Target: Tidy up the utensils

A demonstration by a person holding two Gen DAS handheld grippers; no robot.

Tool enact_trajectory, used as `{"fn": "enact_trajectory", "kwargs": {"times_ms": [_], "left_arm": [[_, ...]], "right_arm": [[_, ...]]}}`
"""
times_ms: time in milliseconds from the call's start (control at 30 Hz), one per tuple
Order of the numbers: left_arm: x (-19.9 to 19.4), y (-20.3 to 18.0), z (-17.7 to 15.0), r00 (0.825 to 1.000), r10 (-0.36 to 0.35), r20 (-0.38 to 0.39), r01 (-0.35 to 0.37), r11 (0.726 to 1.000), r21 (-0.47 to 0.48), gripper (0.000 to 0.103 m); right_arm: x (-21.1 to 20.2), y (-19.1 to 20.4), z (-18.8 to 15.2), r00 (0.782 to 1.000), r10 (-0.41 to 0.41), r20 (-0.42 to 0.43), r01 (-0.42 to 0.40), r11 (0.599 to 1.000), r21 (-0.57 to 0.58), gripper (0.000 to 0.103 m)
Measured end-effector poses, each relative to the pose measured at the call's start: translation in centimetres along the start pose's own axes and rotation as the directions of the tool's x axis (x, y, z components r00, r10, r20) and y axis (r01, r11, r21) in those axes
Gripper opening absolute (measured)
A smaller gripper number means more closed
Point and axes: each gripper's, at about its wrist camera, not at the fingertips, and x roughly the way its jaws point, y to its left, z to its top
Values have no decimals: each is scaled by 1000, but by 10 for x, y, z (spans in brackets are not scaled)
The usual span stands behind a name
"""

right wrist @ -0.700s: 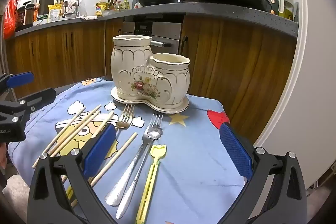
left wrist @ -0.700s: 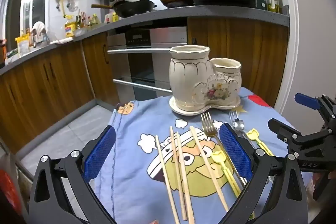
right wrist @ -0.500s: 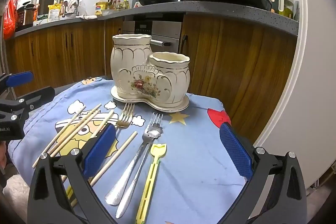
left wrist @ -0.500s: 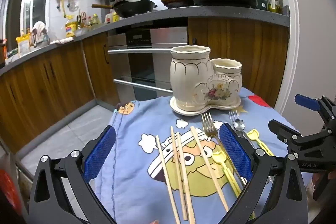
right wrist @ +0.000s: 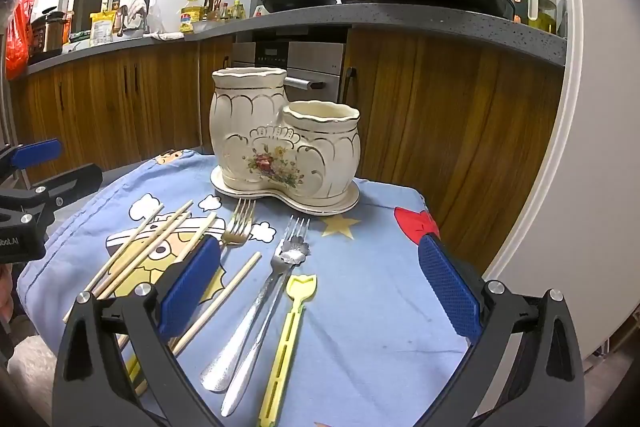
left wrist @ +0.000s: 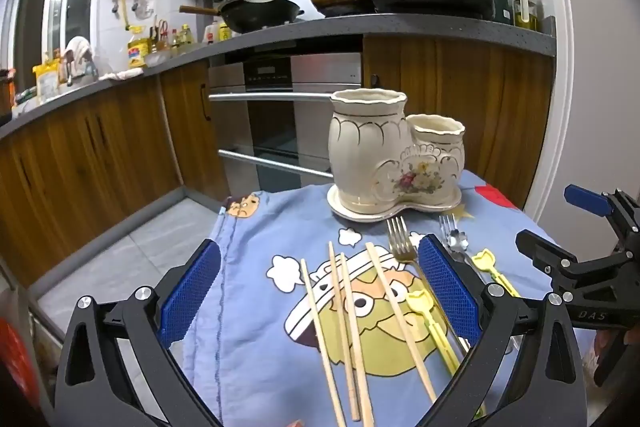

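Nothing moved since earlier, both tools (left wrist: 320,295) (right wrist: 316,291) wide and empty, four chopsticks (left wrist: 348,311), two forks (right wrist: 240,223), one two-cup holder (right wrist: 280,143).

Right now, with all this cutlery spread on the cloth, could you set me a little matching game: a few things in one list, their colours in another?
Things:
1. chopsticks
2. tong pads
3. holder
4. plastic fork

Colours:
A. cream with a flower picture
B. yellow
C. pale wood
D. blue

Pairs: 1-C, 2-D, 3-A, 4-B
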Motion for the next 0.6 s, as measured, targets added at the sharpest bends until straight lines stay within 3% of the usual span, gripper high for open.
{"fn": "enact_trajectory", "kwargs": {"times_ms": [600], "left_arm": [[2, -1, -2, 1000, 1, -3, -1, 1000, -6, 98]], "right_arm": [[0, 1, -2, 1000, 4, 0, -4, 1000, 0, 98]]}}
